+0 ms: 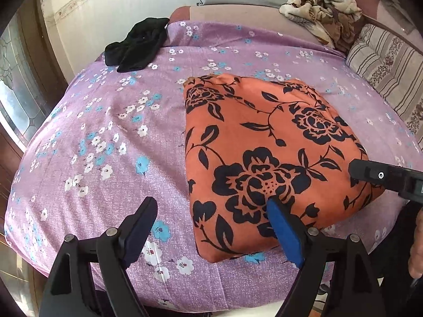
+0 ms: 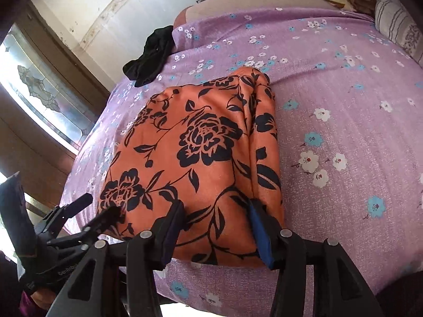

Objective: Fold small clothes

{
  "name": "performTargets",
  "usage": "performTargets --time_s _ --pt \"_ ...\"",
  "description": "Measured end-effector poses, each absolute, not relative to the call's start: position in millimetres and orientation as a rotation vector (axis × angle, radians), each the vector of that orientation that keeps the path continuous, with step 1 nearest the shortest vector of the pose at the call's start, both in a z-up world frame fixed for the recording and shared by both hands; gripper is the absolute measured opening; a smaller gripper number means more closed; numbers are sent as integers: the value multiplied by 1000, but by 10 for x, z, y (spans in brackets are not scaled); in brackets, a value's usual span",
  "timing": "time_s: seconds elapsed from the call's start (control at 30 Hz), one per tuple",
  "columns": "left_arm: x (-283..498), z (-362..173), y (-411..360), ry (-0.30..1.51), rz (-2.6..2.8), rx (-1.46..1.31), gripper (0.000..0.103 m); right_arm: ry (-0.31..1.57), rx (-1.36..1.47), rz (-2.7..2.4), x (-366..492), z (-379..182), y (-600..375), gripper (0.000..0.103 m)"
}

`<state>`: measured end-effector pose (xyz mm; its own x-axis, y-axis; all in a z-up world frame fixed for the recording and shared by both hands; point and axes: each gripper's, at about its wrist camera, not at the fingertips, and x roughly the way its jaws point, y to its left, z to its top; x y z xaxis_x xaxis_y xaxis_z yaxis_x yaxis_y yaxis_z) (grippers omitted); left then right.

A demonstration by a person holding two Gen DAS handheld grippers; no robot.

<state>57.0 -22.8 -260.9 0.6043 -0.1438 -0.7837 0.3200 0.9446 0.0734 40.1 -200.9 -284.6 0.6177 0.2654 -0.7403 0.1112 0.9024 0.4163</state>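
Note:
An orange garment with black flowers lies folded into a thick rectangle on the purple flowered bedsheet. My left gripper is open at the garment's near left corner, its blue pad resting on the cloth, holding nothing. In the right wrist view the same garment lies ahead. My right gripper is open, both fingers over the garment's near edge, with nothing clamped. A crumpled black garment lies at the bed's far left; it also shows in the right wrist view.
A striped pillow lies along the bed's right side. A brown and cream patterned blanket is heaped at the far right. A wall and a glass door stand to the left. The right gripper's body reaches in from the right.

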Motion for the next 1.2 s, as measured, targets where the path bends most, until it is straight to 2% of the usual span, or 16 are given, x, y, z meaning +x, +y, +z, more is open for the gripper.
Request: performTargets --time_s 0.3,0.6,0.73,1.2 --pt "305 -1871 -231 723 -234 215 85 703 377 43 26 -2001 -2098 54" --pt "191 -1439 -268 682 -214 187 86 602 269 -50 -286 -1367 -2045 57" --pt "156 -1326 -266 675 -200 166 91 601 231 -74 -349 -1282 -1983 60" --pt "131 -1128 -85 648 -71 124 92 658 162 -104 -278 -1428 -1802 60"
